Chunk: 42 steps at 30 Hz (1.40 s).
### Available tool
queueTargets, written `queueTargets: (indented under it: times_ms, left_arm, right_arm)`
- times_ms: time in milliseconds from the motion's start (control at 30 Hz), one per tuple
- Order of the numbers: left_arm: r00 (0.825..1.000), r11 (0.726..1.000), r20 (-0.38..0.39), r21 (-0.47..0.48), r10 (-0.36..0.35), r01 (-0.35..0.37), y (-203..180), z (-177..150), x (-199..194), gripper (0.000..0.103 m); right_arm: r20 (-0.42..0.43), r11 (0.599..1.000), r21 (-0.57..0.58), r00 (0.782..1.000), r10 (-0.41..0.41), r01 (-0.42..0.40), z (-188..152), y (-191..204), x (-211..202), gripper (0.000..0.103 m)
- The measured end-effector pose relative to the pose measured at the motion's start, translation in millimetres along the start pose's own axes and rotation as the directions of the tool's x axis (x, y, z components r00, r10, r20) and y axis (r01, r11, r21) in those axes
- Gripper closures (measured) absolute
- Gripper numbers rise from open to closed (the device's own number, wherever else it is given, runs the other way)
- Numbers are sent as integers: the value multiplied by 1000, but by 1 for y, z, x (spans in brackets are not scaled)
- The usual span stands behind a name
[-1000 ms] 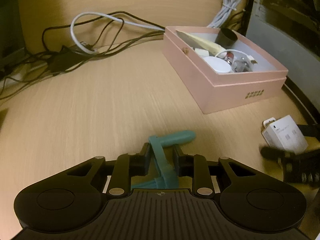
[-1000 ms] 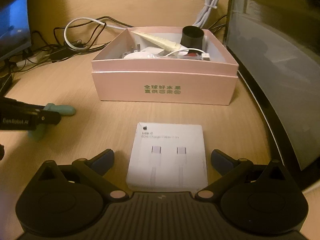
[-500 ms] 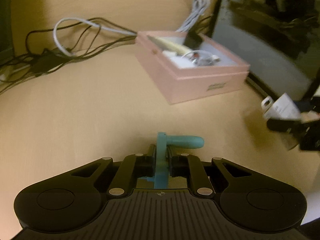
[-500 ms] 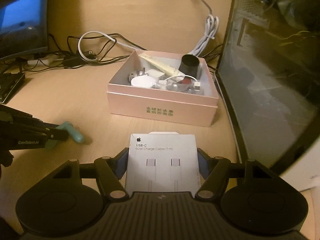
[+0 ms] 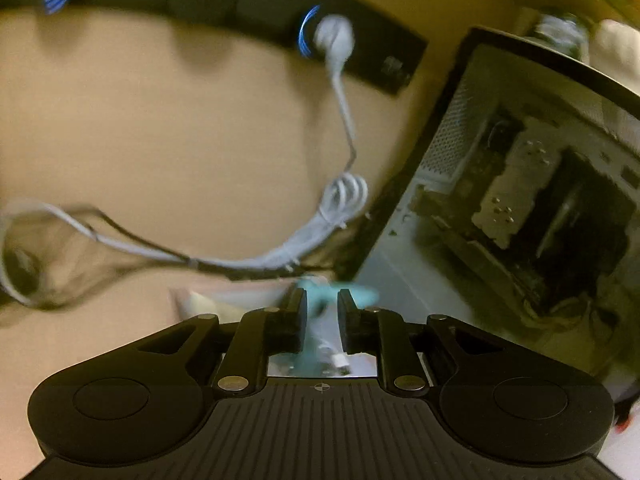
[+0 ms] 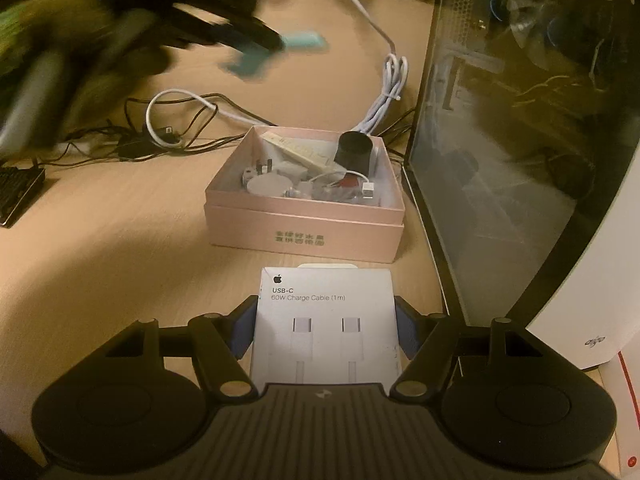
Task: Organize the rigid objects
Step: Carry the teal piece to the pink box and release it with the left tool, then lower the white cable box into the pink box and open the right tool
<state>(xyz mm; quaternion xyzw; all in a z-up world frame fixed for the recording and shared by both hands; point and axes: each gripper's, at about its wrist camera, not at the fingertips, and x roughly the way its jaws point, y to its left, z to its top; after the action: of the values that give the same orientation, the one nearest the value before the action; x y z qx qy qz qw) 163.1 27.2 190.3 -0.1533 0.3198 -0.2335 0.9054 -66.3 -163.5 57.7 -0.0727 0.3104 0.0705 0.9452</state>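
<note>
Step in hand: I judge this as mid-transfer; both held items are bound for the open pink cardboard box [image 6: 304,216], centre of the desk.
Left gripper [image 5: 322,312]: jaws clamped on the teal plastic T-shaped piece [image 5: 320,300], held in the air over the box's far end (blurred in both views).
Right gripper [image 6: 325,330]: blue-padded fingers [image 6: 245,330] closed on the flat white USB-C cable carton [image 6: 326,324], near side of the box, just above the pale wooden desk [image 6: 120,240].
Box contents: black cylinder [image 6: 353,153], white round puck [image 6: 267,186], small adapters, loose cable.
Next move: lower the teal piece into a free patch, part the jaws, withdraw; then advance the carton.
Change since half a second ago: the left gripper has risen from the near left desk and swung toward the box; the carton grip is unchanged, raised higher.
Hazard: glass-sided computer case [image 6: 520,160] stands just right of the box.
</note>
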Motion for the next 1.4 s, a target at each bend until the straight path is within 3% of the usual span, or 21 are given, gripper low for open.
queueTargets:
  times_ms: [33, 133, 333, 433, 567, 733, 833, 967, 1100, 1200, 1267, 1333, 1400]
  left_arm:
    - [1000, 1000, -9, -25, -6, 6, 7, -2, 6, 85]
    - [998, 995, -8, -71, 63, -64, 27, -19, 1, 85]
    - [980, 972, -103, -142, 171, -185, 64, -91, -53, 85]
    - [964, 953, -170, -189, 204, -235, 76, -129, -75, 85]
    - [948, 955, -206, -119, 243, -271, 72, -157, -89, 85]
    - [949, 959, -184, -81, 254, -272, 63, -146, -93, 85]
    - [952, 958, -165, -82, 259, -275, 60, -131, -86, 85]
    - [963, 965, -115, -70, 243, -251, 53, -103, -68, 85]
    - [973, 975, -77, -28, 218, -221, 42, -79, -39, 85]
    - [953, 960, -116, 38, 278, -276, 34, -71, -6, 85]
    - [930, 943, -156, 85, 332, -323, 33, -70, 18, 85]
    - [914, 930, -179, 124, 363, -345, 34, -74, 31, 75]
    - [909, 926, -189, 143, 372, -349, 38, -76, 36, 68]
  right_arm:
    - [-9, 1000, 8, 1000, 2, -1, 0, -1, 3, 34]
    - [-53, 999, 33, 999, 2, -1, -4, -4, 13, 34]
    - [-44, 1000, -7, 999, 21, -22, 0, -1, 22, 34]
    - [5, 999, -41, 1000, 21, -20, 25, -2, 30, 34]
    - [104, 995, -96, 994, 21, -11, 78, -2, 47, 34]
    - [152, 993, -111, 987, 44, -27, 134, 1, 93, 34]
    - [94, 994, -105, 995, 28, -18, 145, 1, 127, 33]
    - [93, 996, -73, 994, 49, -43, 121, -6, 122, 33]
    - [103, 996, -85, 995, -10, 19, 80, -13, 101, 33]
    - [39, 999, -26, 999, -35, 36, 56, -24, 100, 33]
    - [8, 998, -7, 998, -59, 59, 47, -29, 104, 33]
    - [-19, 997, -1, 997, -80, 80, 41, -30, 111, 37]
    - [-29, 995, -2, 995, -97, 97, 40, -28, 117, 38]
